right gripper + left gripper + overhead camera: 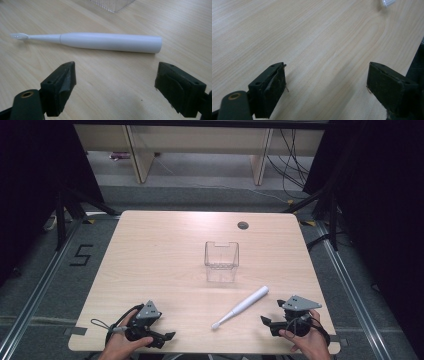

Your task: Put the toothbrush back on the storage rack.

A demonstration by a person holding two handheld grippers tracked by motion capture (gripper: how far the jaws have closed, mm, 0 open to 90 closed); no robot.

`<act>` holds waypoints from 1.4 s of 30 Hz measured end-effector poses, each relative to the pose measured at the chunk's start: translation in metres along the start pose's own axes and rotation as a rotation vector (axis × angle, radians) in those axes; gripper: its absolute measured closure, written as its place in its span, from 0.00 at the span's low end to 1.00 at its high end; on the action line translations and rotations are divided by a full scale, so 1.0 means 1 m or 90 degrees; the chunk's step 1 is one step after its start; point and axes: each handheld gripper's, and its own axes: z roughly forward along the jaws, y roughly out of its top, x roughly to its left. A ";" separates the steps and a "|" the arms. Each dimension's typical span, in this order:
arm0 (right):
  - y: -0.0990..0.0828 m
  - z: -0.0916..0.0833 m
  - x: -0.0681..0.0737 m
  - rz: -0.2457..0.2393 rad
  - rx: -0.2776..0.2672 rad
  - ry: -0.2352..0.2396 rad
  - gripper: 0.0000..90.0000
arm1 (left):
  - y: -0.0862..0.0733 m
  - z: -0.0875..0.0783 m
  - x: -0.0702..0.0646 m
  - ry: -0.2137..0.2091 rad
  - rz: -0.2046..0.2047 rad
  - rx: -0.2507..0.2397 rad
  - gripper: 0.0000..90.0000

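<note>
Wooden table (pixel 165 250), light grain, seen from above. A white electric toothbrush (pixel 241 306) lies flat on the near right part of the tabletop, set on a diagonal: brush head toward the near edge and pointing left, the thick handle end farther away and to the right. It touches neither gripper. Behind it, near the middle of the table, stands a clear plastic container (pixel 221 260), upright, open at the top, well apart from the toothbrush. A small dark round grommet (pixel 243 225) sits in the tabletop near the far edge. The left gripper (pixel 167 336) rests at the near left corner, held in the left hand (pixel 120 345), its jaws pointing toward the right along the near edge; cable loops out to its left. In the left gripper view the two black jaws stand wide apart with only bare wood between them; released, holding nothing. A sliver of the toothbrush's white head shows at the top edge of that view (pixel 387 2). The right gripper (pixel 265 321) sits at the near right corner in the right hand (pixel 312 342), jaws pointing left toward the toothbrush and just short of it. In the right gripper view the jaws are spread wide, nothing between the pads; the toothbrush (pixel 100 42) lies crosswise just beyond the jaw tips, bristles at the left, handle end at the right, and a corner of the container (pixel 113 5) shows at the top. Right gripper likewise released, empty.
</note>
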 end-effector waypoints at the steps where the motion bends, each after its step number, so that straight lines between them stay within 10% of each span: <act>1: 0.000 0.000 0.000 -0.003 0.008 -0.002 0.20 | 0.000 0.000 0.000 0.000 0.000 0.001 0.17; 13: 0.007 0.002 0.006 -0.057 0.026 0.011 0.26 | -0.001 0.000 0.003 0.007 -0.001 0.007 0.17; 26: 0.045 -0.002 0.019 -0.216 0.097 0.029 0.35 | 0.000 0.000 0.005 0.011 -0.004 0.007 0.17; 42: 0.080 0.041 0.029 -0.355 0.206 0.074 0.45 | 0.000 0.000 0.004 0.009 -0.002 0.006 0.17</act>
